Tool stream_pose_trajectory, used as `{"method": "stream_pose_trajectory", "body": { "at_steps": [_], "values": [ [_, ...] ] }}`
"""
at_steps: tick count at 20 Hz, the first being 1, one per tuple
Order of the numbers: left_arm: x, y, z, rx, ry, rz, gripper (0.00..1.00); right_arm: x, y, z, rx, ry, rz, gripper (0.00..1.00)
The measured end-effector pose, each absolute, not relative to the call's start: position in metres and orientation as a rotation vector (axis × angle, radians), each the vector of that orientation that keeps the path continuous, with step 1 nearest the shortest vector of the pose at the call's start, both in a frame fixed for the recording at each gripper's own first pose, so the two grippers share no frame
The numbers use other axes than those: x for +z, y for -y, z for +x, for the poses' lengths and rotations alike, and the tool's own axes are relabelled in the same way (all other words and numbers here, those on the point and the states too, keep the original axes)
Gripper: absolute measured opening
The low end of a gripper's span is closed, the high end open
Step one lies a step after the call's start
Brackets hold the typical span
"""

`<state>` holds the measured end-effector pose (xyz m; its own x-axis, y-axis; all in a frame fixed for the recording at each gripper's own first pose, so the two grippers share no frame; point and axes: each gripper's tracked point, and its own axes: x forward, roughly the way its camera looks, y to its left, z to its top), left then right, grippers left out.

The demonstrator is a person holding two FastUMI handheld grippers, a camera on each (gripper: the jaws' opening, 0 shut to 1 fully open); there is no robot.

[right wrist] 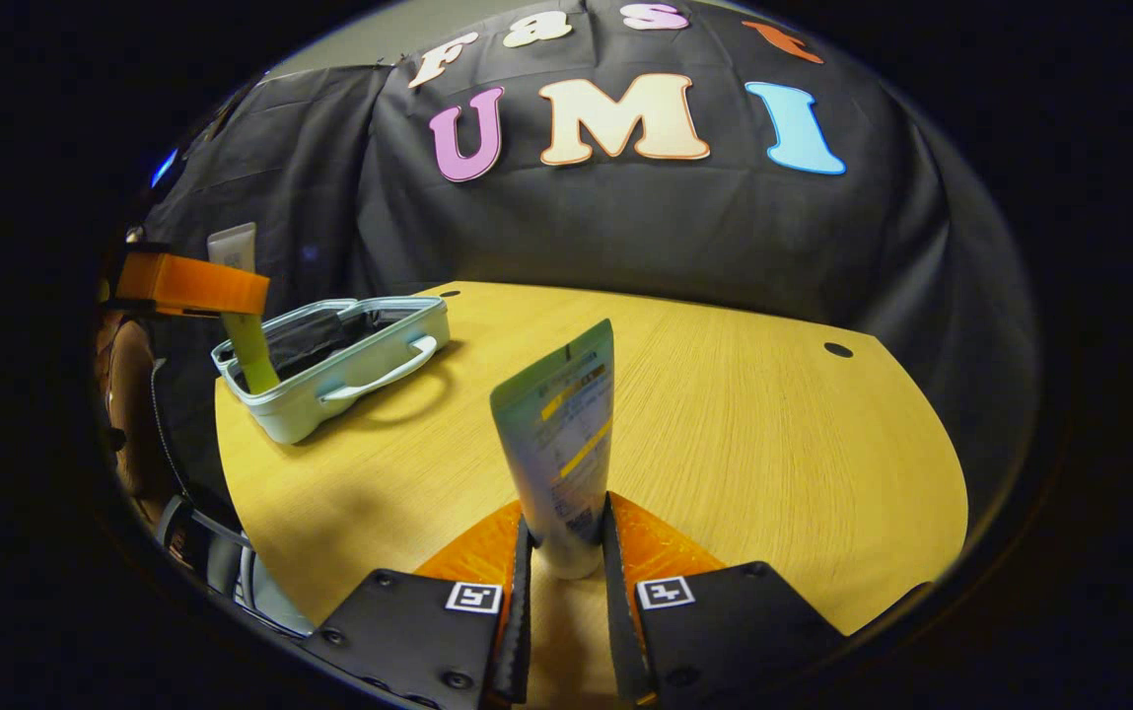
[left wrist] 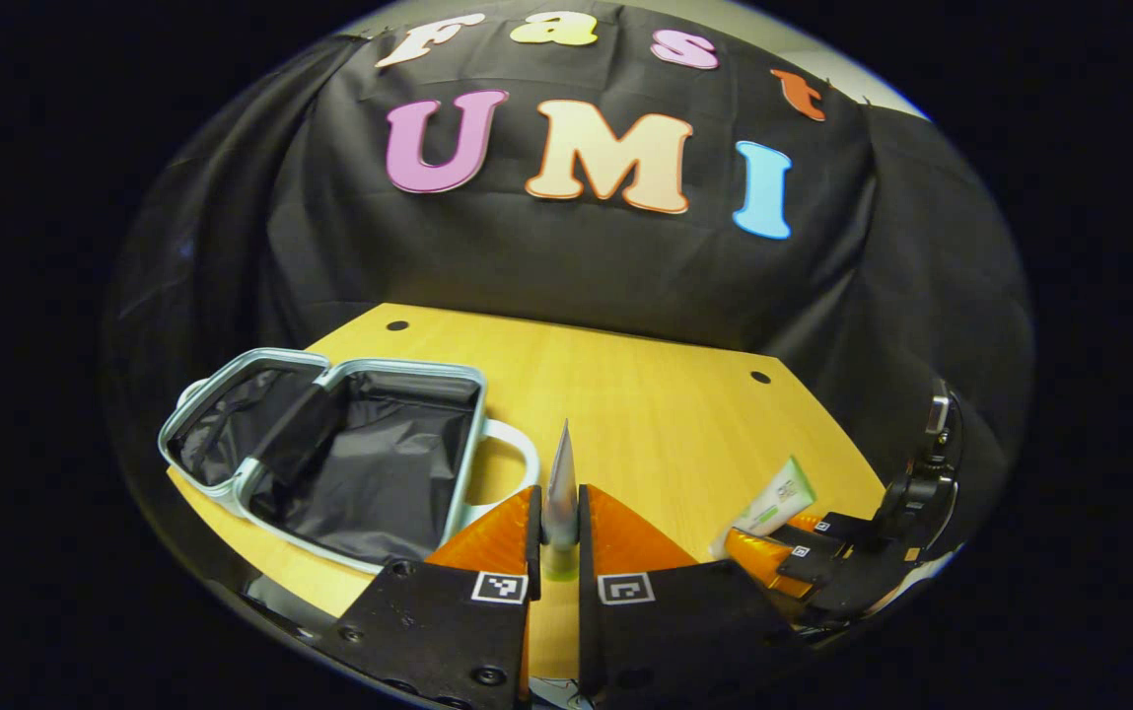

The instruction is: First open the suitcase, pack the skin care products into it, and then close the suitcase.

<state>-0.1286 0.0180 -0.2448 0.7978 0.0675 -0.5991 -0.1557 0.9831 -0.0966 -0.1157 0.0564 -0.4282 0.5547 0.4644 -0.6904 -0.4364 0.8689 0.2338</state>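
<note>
Packing is the step in hand: the pale blue hard-shell suitcase lies open on the light wooden counter, its black lining bare, and both tubes need lowering into it. My judgement is that the left one should go first, carried over the near shell and let down low before the fingers part, so it lies flat and does not bounce out; the right follows beside it, leaving the rim free for closing.

Left gripper is clenched on a slim silver-grey tube with a yellow-green lower end, seen edge-on, held above the counter just right of the suitcase handle. Right gripper grasps a pale green squeeze tube with yellow print, cap end between the fingers, crimped end upward, well apart from the suitcase.
</note>
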Motion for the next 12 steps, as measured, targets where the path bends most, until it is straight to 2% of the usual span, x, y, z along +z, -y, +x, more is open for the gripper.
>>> {"method": "stream_pose_trajectory", "body": {
  "at_steps": [1, 5, 7, 8, 9, 10, 12],
  "values": [
    [-0.244, -0.031, -0.132, 0.147, -0.644, -0.133, 0.12, -0.427, -0.056, -0.114, 0.529, -0.836, 0.047, 0.31],
    [-0.249, -0.079, -0.137, 0.214, -0.686, -0.091, 0.11, -0.412, -0.057, -0.111, 0.529, -0.885, 0.07, 0.31],
    [-0.25, -0.11, -0.132, 0.253, -0.715, -0.069, 0.11, -0.394, -0.068, -0.1, 0.565, -0.855, 0.049, 0.31],
    [-0.249, -0.121, -0.129, 0.266, -0.718, -0.07, 0.11, -0.383, -0.074, -0.094, 0.567, -0.827, 0.042, 0.28],
    [-0.247, -0.132, -0.126, 0.275, -0.722, -0.07, 0.11, -0.372, -0.081, -0.087, 0.566, -0.809, 0.058, 0.31],
    [-0.25, -0.143, -0.121, 0.281, -0.73, -0.055, 0.11, -0.359, -0.087, -0.082, 0.565, -0.794, 0.084, 0.28],
    [-0.26, -0.164, -0.119, 0.29, -0.772, -0.018, 0.12, -0.344, -0.104, -0.078, 0.572, -0.773, 0.107, 0.31]
  ]
}}
